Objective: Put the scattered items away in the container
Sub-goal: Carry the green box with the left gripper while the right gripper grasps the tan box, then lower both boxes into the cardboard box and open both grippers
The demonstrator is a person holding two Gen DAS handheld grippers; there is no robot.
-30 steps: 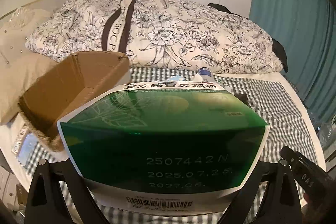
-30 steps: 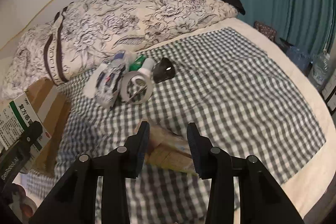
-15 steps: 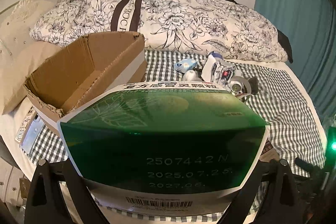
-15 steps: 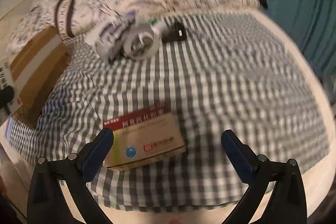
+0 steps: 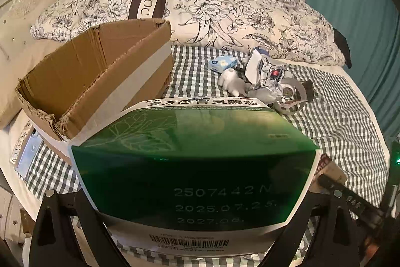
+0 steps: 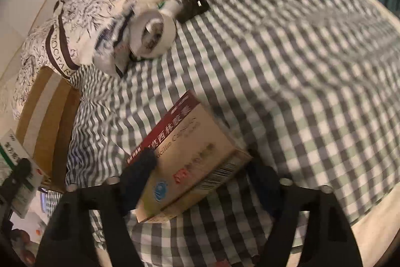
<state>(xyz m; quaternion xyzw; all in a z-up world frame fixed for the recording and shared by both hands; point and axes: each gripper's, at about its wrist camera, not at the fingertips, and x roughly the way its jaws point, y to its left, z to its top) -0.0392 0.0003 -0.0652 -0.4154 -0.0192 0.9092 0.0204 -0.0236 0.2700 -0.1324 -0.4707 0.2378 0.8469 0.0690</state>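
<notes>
A large green medicine box [image 5: 192,167] is held clamped between the jaws of the left gripper [image 5: 195,224], filling the near part of the left wrist view (a batch number and two dates are printed on its facing end). Just beyond it, to the left, an open cardboard box [image 5: 82,81] is seen resting on the bed's green-and-white checked sheet [image 5: 345,121], its torn rim turned toward the camera.

On the right side, a tan-and-maroon medicine box [image 6: 190,154] is seen lying tilted on the sheet between the jaws of the right gripper [image 6: 200,182], which are closing around it; the left finger [image 6: 140,169] appears against the box's edge, while the right one is blurred, so a firm grip cannot be confirmed.

Farther up the bed, the remaining scattered items are gathered in a loose cluster: a roll of tape [image 6: 152,34], a crumpled silver packet [image 5: 267,71], a small white soft toy [image 5: 231,81], a light-blue tissue pack [image 5: 223,63] and a dark object [image 6: 192,5] (too blurred to identify). Behind them, a floral duvet [image 5: 225,9] is piled along the white wall, and a teal curtain [image 5: 355,16] is seen hanging at the right.
</notes>
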